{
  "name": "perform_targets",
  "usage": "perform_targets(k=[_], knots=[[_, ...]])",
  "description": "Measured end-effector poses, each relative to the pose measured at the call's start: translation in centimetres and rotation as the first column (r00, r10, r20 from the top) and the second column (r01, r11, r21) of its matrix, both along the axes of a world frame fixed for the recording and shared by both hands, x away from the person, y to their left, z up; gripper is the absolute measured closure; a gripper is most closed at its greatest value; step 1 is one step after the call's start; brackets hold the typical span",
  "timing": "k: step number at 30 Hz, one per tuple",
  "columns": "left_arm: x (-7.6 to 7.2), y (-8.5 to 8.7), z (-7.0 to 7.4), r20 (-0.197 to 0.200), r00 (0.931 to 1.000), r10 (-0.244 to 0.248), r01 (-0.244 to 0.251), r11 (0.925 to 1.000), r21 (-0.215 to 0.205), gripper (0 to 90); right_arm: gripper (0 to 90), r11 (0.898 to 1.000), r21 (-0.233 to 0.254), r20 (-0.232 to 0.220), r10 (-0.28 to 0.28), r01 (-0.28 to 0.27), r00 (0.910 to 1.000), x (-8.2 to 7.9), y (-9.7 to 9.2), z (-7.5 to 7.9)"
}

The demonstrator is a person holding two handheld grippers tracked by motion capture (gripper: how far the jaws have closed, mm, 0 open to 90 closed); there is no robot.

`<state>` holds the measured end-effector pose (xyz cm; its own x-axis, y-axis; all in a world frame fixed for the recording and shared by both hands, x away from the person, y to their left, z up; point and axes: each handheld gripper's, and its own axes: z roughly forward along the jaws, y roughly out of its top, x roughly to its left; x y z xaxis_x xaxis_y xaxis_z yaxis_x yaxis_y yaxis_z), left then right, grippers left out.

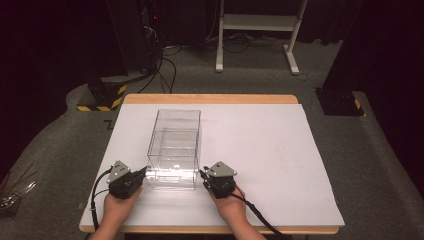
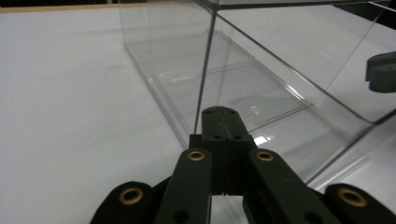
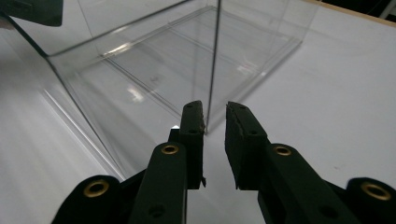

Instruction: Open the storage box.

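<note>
The left gripper (image 2: 226, 113) has its two black jaws pressed flat together with nothing between them, their tip just short of a near vertical corner edge of the clear box (image 2: 261, 79). The right gripper (image 3: 215, 112) has its jaws a narrow gap apart, holding nothing, and the box's other near corner edge stands in line with that gap just beyond the tips; whether they touch it cannot be told.

The jaws are matte black plastic with brass-ringed screw holes along the arms. Seen from the high view, the left gripper (image 1: 145, 171) sits just beside the box's near left corner and the right gripper (image 1: 202, 173) just beside its near right corner, each topped by a grey three-cornered plate and held in a hand, the left hand (image 1: 120, 202) and the right hand (image 1: 231, 205), with black cables trailing back.

The box (image 1: 175, 147) is a tall, straight-sided block of smooth see-through plastic with sharp edges and glossy reflections, and a small pale dot shows on its bottom. Its long axis runs away from the person, one short end facing the grippers. It stands upright on a white sheet (image 1: 260, 150) that covers a wooden table (image 1: 210, 99), left of the sheet's middle and towards the near edge.
</note>
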<state>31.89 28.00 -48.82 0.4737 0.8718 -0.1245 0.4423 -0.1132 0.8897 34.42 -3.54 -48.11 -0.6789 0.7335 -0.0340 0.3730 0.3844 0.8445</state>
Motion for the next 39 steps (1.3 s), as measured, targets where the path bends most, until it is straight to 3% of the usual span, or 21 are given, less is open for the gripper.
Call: perform_targets(k=[2, 10, 13, 21, 25, 39], knots=[[0.0, 0.1, 0.0, -0.005, 0.9999, -0.013, 0.013, 0.9999, -0.010, 90.0, 79.5, 1.000, 0.021, -0.012, 0.016, -0.015, 0.9998, 0.0, 0.7, 0.0], [-1.0, 0.6, 0.0, -0.030, 0.9981, -0.053, 0.053, 0.9983, -0.024, 90.0, 87.4, 0.999, 0.026, -0.028, 0.037, -0.036, 0.9989, -1.0, 1.0, 0.0], [-1.4, 0.6, 0.0, -0.037, 0.9977, -0.056, 0.055, 0.9980, -0.033, 90.0, 87.9, 0.999, 0.028, -0.025, 0.046, -0.046, 0.9986, -1.3, 1.0, 0.0], [-3.3, 0.6, 0.4, -0.060, 0.9904, -0.125, 0.125, 0.9920, 0.012, 90.0, 88.2, 0.998, 0.043, -0.034, 0.052, -0.050, 0.9981, -2.7, 0.4, -0.2], [-3.6, 0.7, 0.5, -0.067, 0.9888, -0.133, 0.135, 0.9904, 0.026, 90.0, 88.2, 0.997, 0.054, -0.039, 0.058, -0.056, 0.9975, -3.4, 0.3, -0.4], [-4.3, 1.4, 0.5, -0.102, 0.9805, -0.168, 0.168, 0.9857, -0.002, 90.0, 87.5, 0.994, 0.063, -0.030, 0.089, -0.087, 0.9956, -4.9, 0.2, -0.4]])
